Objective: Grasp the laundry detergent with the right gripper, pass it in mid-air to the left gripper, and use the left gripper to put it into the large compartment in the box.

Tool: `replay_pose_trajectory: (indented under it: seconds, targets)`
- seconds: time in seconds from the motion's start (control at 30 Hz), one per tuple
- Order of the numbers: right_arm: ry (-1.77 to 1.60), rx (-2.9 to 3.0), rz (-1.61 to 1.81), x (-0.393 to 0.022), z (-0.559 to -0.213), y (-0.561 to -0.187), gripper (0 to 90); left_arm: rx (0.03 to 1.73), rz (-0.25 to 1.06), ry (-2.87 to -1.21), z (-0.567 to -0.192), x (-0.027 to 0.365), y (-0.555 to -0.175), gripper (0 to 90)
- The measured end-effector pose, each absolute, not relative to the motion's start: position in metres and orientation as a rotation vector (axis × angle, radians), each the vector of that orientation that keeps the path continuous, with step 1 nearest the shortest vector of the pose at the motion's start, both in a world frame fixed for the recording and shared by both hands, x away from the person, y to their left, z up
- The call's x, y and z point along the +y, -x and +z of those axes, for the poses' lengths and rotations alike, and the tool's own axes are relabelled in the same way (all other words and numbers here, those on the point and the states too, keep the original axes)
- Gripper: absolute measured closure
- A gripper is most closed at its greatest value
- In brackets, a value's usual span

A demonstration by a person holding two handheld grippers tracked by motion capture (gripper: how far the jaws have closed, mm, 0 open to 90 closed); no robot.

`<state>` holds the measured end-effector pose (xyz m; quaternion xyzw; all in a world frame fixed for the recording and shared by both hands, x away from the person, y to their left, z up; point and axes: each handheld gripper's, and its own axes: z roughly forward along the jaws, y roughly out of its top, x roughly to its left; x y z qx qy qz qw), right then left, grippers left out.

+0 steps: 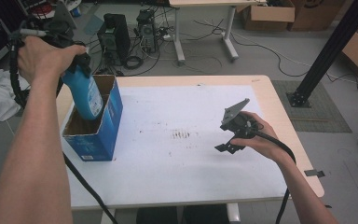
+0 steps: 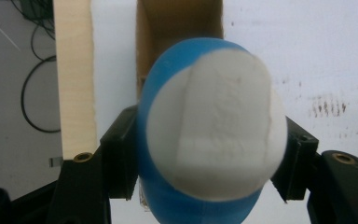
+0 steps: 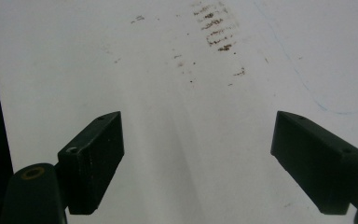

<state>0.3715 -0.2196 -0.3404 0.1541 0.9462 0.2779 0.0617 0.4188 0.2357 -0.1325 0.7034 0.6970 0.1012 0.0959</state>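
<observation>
left gripper (image 2: 209, 163) clamps smooth rounded blue bottle (image 1: 85, 95) (cardboard box (image 1: 95, 135) below)

Grey floor (image 1: 261, 60) strewn with cables (image 1: 265, 46), computer towers (image 1: 114, 35), cardboard boxes (image 1: 268, 16), a white-legged desk (image 1: 226, 28).

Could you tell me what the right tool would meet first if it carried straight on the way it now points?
Most likely the white table surface: the right tool, jaws open and empty, points down at it, with nothing in between.
</observation>
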Motion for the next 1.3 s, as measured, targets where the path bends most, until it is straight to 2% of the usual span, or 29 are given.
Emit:
replay_pose_trajectory:
  seconds: [0.73, 1.1, 1.3]
  targets:
    - [-0.495, 2.875, 0.812, -0.22, -0.353, -0.368, 17.3, 2.133, 0.193, -2.112, -0.246, 0.25, -0.422, 38.1]
    - [-0.504, 2.884, 0.794, -0.218, -0.359, -0.368, 17.2, 2.144, 0.175, -2.121, -0.274, 0.251, -0.421, 38.1]
    - [-0.505, 2.888, 0.789, -0.218, -0.361, -0.368, 17.2, 2.141, 0.191, -2.122, -0.276, 0.25, -0.421, 38.0]
